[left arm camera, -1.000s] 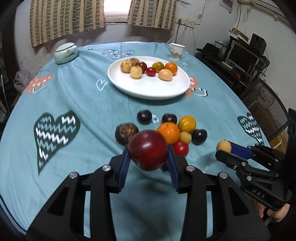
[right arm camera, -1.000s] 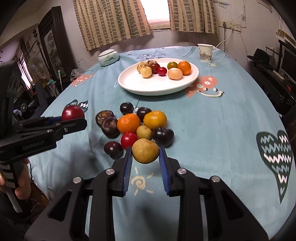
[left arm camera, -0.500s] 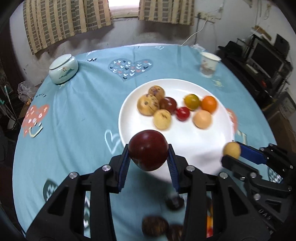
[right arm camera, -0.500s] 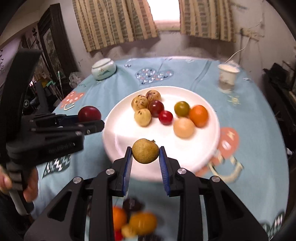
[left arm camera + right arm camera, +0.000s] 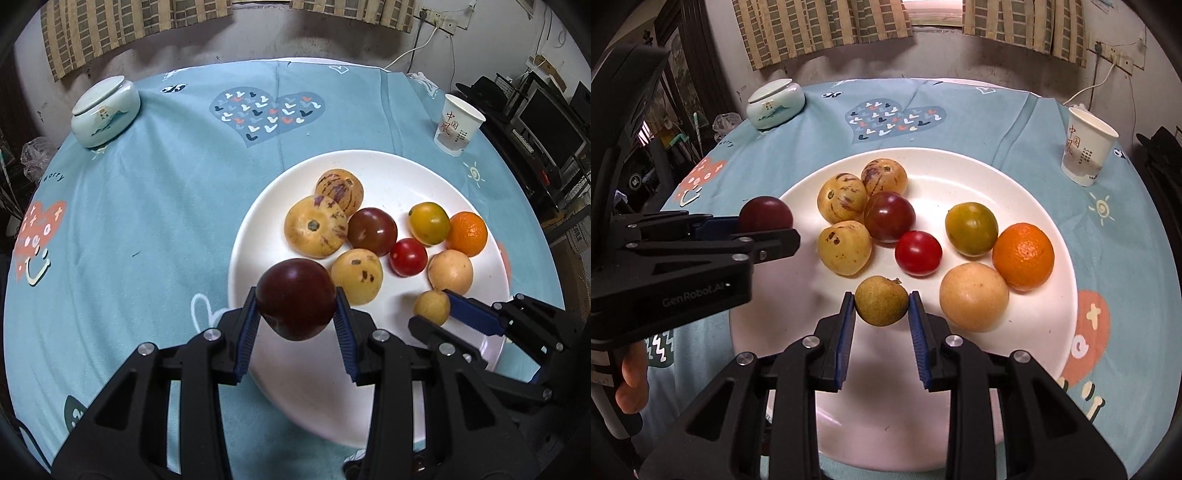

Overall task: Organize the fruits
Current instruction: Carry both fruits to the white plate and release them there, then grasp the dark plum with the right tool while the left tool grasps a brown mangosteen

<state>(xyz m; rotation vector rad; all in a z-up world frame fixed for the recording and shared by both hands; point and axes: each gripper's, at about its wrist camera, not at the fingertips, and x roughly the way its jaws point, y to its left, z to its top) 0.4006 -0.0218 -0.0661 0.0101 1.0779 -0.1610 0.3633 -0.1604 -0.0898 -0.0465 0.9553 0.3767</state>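
My left gripper (image 5: pixel 296 317) is shut on a dark red plum (image 5: pixel 295 297) and holds it over the left edge of the white plate (image 5: pixel 391 173). It also shows in the right wrist view (image 5: pixel 764 227) with the plum (image 5: pixel 765 213). My right gripper (image 5: pixel 881 314) is shut on a small brownish-green fruit (image 5: pixel 881 301) above the plate's (image 5: pixel 934 162) front middle. In the left wrist view it (image 5: pixel 434 314) holds that fruit (image 5: pixel 431 306). Several fruits lie on the plate, among them an orange (image 5: pixel 1022 256) and a red tomato (image 5: pixel 918 253).
A paper cup (image 5: pixel 1086 147) stands at the table's back right, beyond the plate. A pale lidded ceramic jar (image 5: pixel 774 103) stands at the back left. The blue patterned tablecloth (image 5: pixel 147 221) covers the round table. Shelves with electronics (image 5: pixel 546 110) are off the right side.
Both grippers have moved forward from the loose fruit pile to over the plate, each still holding its fruit. The pile has dropped out of view.
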